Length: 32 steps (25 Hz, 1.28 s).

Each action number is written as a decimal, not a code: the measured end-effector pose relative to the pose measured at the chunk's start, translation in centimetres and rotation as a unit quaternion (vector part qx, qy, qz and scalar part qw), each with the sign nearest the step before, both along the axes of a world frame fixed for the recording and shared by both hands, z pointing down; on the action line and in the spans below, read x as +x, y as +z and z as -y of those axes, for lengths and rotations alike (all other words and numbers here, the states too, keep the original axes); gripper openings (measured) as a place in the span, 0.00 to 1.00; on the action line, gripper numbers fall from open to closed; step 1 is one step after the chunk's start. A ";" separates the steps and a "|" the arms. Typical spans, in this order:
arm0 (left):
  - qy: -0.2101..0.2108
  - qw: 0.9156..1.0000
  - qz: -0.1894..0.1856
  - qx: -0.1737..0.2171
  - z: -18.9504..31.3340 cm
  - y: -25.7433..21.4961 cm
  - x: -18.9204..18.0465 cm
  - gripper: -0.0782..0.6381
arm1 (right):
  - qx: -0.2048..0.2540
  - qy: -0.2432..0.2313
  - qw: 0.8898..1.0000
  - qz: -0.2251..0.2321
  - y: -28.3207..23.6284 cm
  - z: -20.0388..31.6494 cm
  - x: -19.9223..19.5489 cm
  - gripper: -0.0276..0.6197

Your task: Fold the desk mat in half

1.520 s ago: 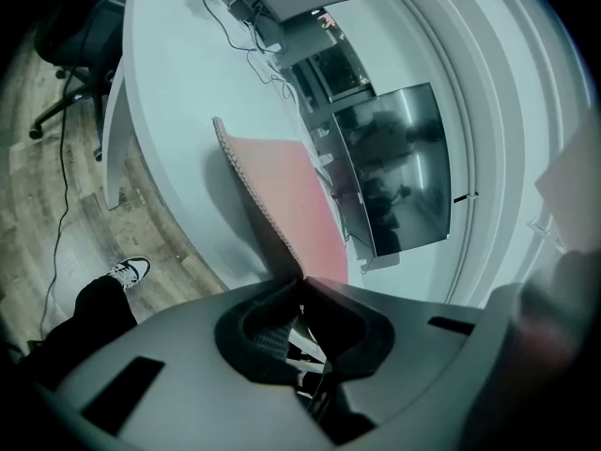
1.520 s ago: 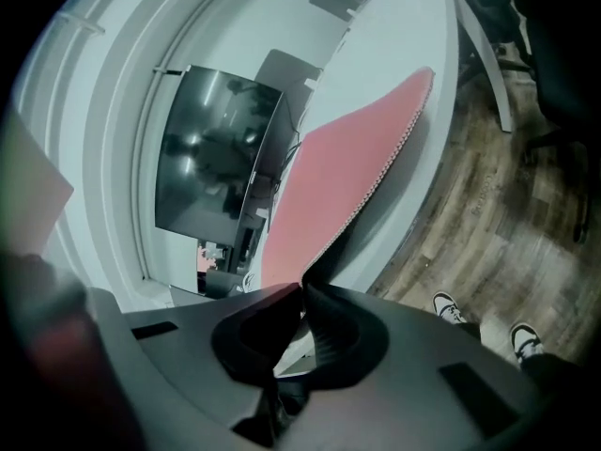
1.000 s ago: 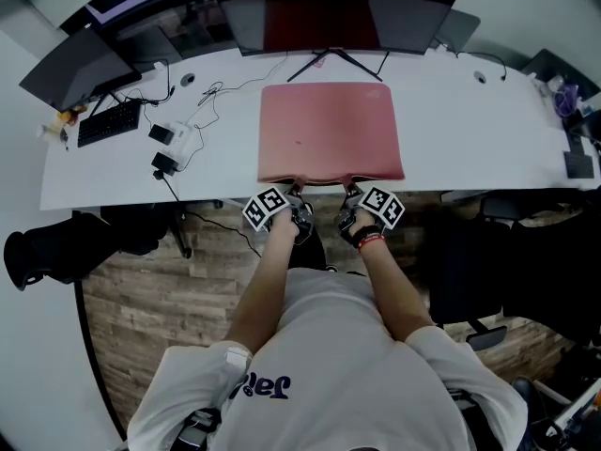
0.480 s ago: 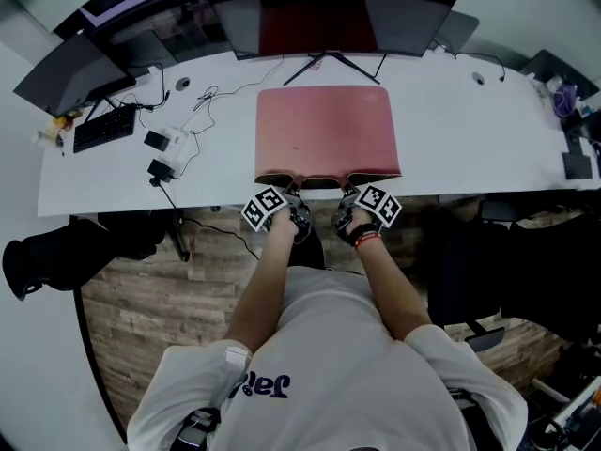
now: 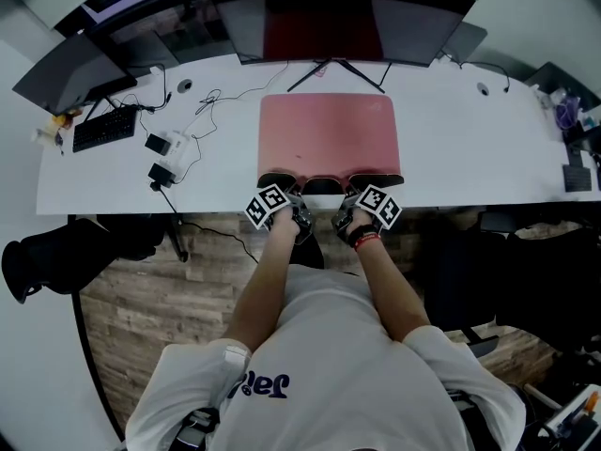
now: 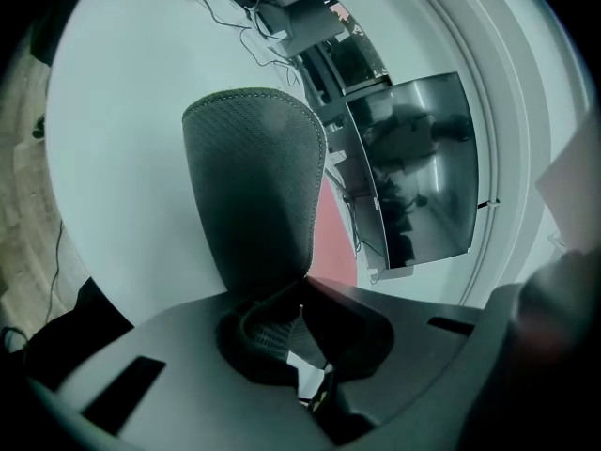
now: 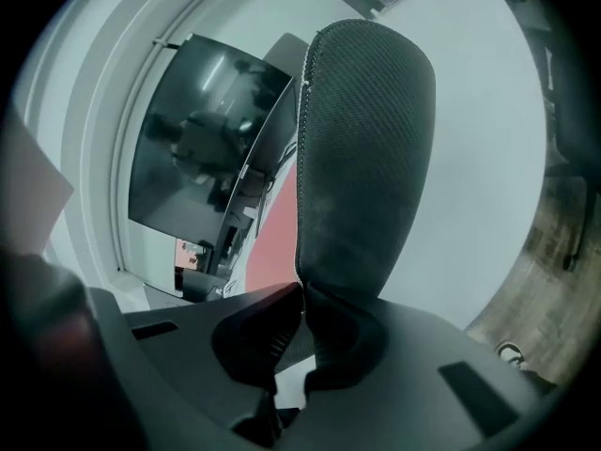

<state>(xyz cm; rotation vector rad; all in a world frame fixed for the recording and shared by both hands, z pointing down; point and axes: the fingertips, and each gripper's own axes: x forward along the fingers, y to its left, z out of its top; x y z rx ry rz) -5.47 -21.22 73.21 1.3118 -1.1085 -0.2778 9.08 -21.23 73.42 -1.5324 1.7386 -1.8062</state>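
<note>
A pink desk mat (image 5: 329,132) lies on the white desk (image 5: 470,148) in front of the monitor. Its near edge is lifted and curls back, so the dark textured underside (image 5: 376,178) shows as flaps. My left gripper (image 5: 287,190) is shut on the near left part of that edge and my right gripper (image 5: 354,192) on the near right part. In the left gripper view the grey underside (image 6: 252,177) rises from the shut left gripper (image 6: 302,287), with pink mat (image 6: 334,244) behind. The right gripper view shows the same underside (image 7: 368,158) above the shut right gripper (image 7: 302,291).
A wide monitor (image 5: 329,12) stands at the back on a thin stand. A laptop (image 5: 66,69), a keyboard (image 5: 106,125) and adapters with cables (image 5: 169,147) lie at the left. Dark chairs (image 5: 512,261) stand at the right and a black chair (image 5: 56,252) at the left.
Both grippers have moved forward over the desk edge with the mat's near edge. The edge has lifted and curled, and more dark underside shows.
</note>
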 end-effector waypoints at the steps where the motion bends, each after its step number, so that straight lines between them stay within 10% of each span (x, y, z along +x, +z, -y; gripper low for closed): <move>1: 0.001 1.000 -0.001 -0.004 0.1 0.0 0.0 0.15 | -0.003 0.002 1.000 0.001 0.0 0.2 0.0 0.09; 32: 0.030 0.999 -0.027 -0.032 5.9 -0.8 -0.2 0.15 | -0.013 0.057 0.998 0.002 -1.2 4.9 0.0 0.09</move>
